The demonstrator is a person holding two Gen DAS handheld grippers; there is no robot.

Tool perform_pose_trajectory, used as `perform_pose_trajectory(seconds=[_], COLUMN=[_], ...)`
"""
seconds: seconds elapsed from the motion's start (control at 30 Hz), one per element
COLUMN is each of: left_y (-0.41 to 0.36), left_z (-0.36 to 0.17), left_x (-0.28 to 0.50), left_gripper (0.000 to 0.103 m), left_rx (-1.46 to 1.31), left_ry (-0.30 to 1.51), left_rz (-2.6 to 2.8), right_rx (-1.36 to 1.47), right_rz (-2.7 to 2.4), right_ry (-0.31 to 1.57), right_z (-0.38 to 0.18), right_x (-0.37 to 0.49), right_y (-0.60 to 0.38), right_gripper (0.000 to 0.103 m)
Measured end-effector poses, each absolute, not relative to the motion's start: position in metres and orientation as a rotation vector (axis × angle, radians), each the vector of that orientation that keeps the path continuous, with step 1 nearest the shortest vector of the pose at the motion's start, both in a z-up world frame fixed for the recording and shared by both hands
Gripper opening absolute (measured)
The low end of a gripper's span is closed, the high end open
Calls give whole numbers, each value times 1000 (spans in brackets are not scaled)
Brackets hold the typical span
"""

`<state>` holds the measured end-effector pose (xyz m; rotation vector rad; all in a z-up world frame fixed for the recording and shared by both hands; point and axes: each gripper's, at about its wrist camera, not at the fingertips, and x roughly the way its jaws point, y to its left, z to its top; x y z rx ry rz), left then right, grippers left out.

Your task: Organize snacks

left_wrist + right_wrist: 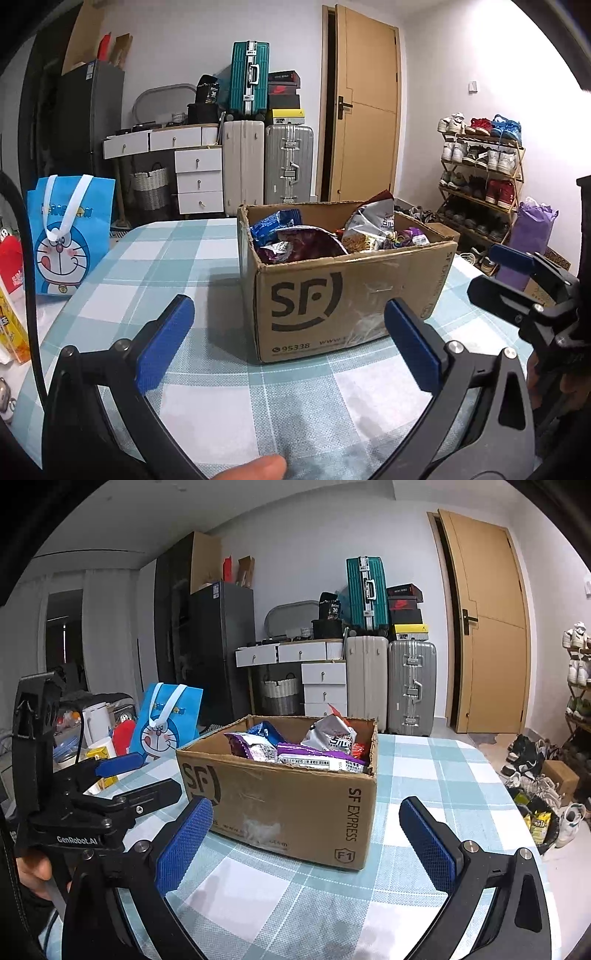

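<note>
An open brown SF cardboard box [343, 295] stands on the checked tablecloth [184, 251], filled with several snack packets [303, 243] in purple, blue and silver. It also shows in the right wrist view [288, 801], with its snack packets [317, 753]. My left gripper [288, 339] is open and empty, just in front of the box. My right gripper [306, 834] is open and empty, in front of the box's right corner. The right gripper shows at the right edge of the left wrist view [517, 280]; the left gripper shows at the left of the right wrist view [122, 771].
A blue Doraemon bag [70, 232] stands at the table's left, with a red item [11, 266] and a yellow carton [14, 332] beside it. Suitcases [266, 166], drawers [192, 173] and a door [369, 107] are behind. A shoe rack [480, 173] stands at right.
</note>
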<state>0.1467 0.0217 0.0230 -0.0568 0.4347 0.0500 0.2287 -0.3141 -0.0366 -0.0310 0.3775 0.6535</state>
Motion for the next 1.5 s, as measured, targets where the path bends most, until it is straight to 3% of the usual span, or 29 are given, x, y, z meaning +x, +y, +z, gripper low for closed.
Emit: perform_pose_trajectory(seconds=[1.5], left_y=[31], left_z=[13], left_x=[153], left_gripper=[103], left_rx=[-94], left_ry=[431], left_rz=[39], right_rx=[-57], right_rz=[643], right_ry=[340], right_z=[-36], right_x=[221], right_y=[-308], right_gripper=[103])
